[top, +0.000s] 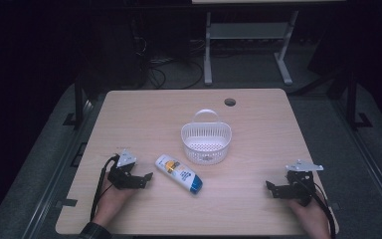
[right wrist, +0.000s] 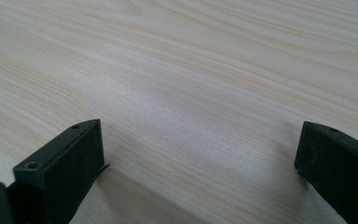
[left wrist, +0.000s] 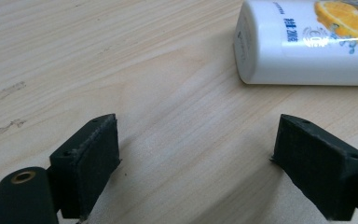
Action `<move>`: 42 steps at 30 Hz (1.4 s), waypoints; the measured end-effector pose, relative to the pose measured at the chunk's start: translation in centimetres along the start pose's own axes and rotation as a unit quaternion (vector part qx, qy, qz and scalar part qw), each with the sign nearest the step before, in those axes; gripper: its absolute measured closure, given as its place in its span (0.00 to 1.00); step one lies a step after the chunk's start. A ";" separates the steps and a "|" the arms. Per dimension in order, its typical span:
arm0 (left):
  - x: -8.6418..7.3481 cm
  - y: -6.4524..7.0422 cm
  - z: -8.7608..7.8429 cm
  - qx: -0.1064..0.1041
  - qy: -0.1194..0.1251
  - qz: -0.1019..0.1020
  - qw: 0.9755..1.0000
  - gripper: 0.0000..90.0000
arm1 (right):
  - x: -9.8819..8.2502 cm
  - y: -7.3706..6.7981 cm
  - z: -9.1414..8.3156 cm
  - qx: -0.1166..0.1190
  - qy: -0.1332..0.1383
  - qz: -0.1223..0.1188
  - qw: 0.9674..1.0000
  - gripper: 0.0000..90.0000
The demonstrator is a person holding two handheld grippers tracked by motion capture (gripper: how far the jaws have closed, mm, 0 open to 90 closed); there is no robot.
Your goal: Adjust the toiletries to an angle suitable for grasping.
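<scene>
Left claw (top: 148, 178) sits low near the desk's (top: 258, 209) near-left corner, held by the left hand (top: 110, 201), jaws pointing right toward the bottle. Jaws spread wide, nothing between them, just bare wood (same in the left gripper view (left wrist: 196, 154)).

Right claw (top: 269, 187) is near the near-right corner, held by the right hand (top: 311, 219), jaws pointing left toward the desk's middle. Also spread, nothing pinched; right gripper view (right wrist: 200, 154) has plain desk between the pads.

Bottle (top: 179, 173): white, yellow-orange label, blue cap. Lying on its side, a bit left of the desk's centre, closer to the near edge than the far one. Its flat white base points at the left claw, cap end points away toward the right. It's just beyond the left claw's tips, not touching, a short gap of desk between. In the left gripper view the bottle's base (left wrist: 279, 51) sits ahead and to the right of the jaw line, outside the jaws.

Basket (top: 206, 142): white, slotted, handle up, upright at the desk's centre, just behind the bottle's cap end, apart from it. Looks empty inside.

Cable hole (top: 230, 102) near the far edge.
</scene>
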State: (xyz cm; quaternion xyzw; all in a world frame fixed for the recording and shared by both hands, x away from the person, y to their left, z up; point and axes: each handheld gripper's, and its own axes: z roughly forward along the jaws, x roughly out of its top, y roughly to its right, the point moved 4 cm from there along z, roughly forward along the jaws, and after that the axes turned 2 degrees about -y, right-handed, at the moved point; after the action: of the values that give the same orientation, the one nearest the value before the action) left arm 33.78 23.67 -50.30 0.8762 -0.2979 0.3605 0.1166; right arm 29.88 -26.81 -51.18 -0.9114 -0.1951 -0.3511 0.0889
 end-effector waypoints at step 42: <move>6.8 5.2 -1.4 -0.140 0.007 0.056 0.989 1.00 | 0.0 0.0 0.0 0.000 0.000 0.000 1.000 0.01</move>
State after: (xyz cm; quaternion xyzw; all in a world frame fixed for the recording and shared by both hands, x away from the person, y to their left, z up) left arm 33.67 17.12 -44.58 0.8306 -0.3934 0.3274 0.2193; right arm 29.88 -26.82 -51.18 -0.9113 -0.1954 -0.3513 0.0887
